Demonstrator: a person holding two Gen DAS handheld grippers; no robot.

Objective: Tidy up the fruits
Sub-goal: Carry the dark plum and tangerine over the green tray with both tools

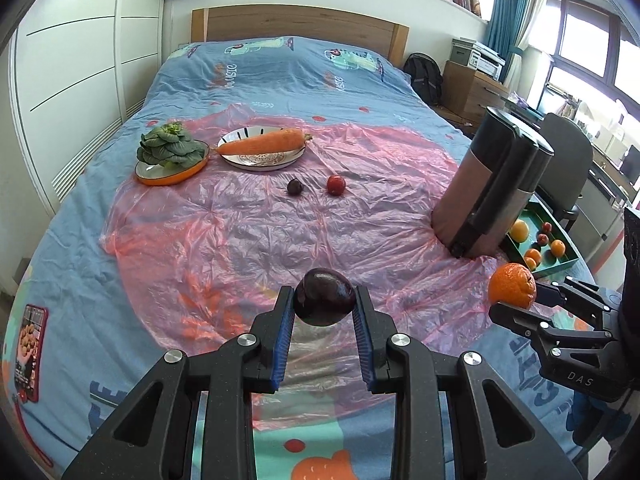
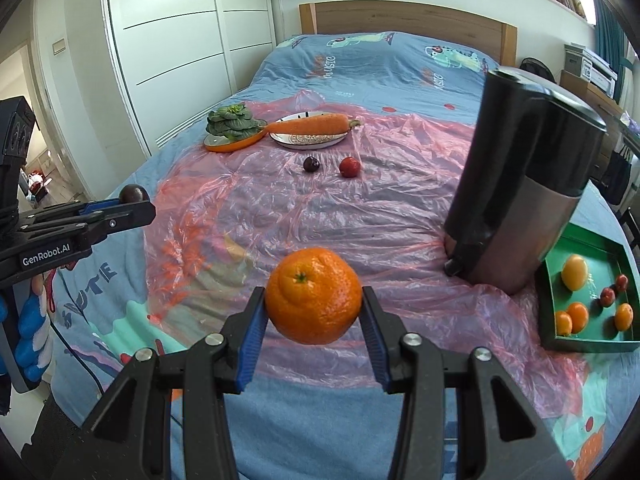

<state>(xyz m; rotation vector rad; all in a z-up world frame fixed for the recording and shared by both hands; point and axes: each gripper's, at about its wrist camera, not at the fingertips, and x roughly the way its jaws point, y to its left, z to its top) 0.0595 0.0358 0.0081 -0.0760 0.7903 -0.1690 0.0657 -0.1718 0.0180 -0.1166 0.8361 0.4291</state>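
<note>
Two grippers hung above a bed (image 1: 100,208) spread with a pink plastic sheet (image 1: 248,232), where a tall black-and-steel jug (image 2: 524,184) stood upright as the landmark: just to its right lay a green tray (image 2: 592,344) holding oranges and small red fruits, and well to its left sat a plate with a carrot (image 2: 312,125) and an orange-rimmed dish of greens (image 2: 230,122). The right gripper (image 2: 314,312) was clamped on an orange (image 2: 314,294) in front of the jug, and the left gripper (image 1: 325,312) was clamped on a dark plum (image 1: 325,302) further left. Two small fruits, one dark (image 1: 295,187) and one red (image 1: 335,185), lay on the sheet between the jug and the plates.
</note>
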